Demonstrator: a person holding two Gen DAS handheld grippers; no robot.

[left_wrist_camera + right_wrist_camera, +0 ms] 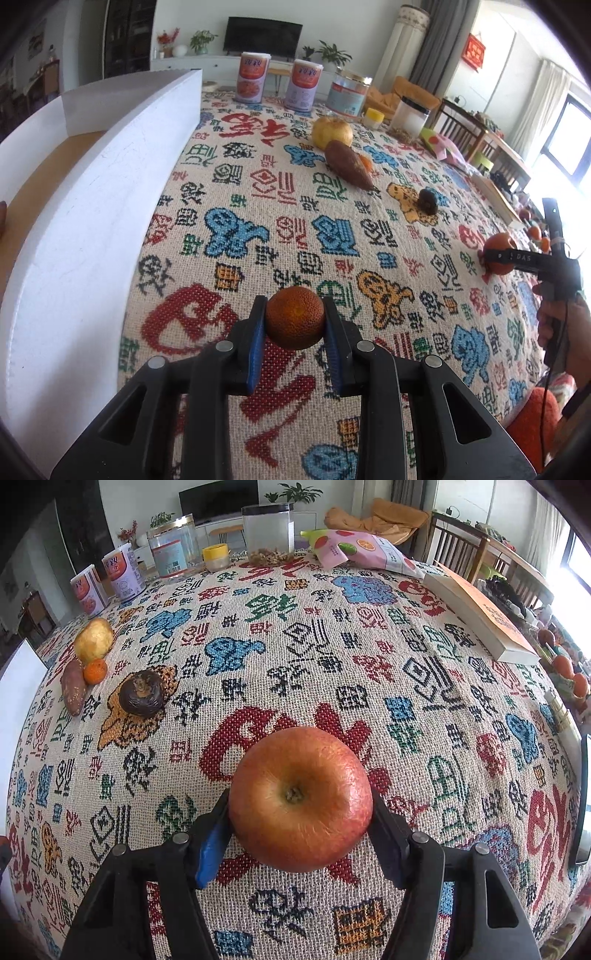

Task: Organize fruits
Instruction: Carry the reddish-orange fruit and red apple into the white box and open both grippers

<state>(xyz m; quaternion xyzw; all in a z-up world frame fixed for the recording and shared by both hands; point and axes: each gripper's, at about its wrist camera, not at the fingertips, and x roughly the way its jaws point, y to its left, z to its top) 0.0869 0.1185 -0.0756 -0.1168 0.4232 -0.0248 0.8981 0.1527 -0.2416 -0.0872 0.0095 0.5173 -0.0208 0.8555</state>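
Both claws gripped round fruit above the desk [461, 709].
Left claw [294, 319] clenched the orange [294, 317], right claw [300, 812] the apple [300, 799]; either could have rolled out of the pads.

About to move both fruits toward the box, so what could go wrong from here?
1. The apple is wide and round, and the right gripper pinches only its sides, so it may roll out on a fast swing.
2. The left gripper holds the orange near the fingertips, so a bump could free it.
3. The box wall stands tall on the left, so a low carry could hit it.
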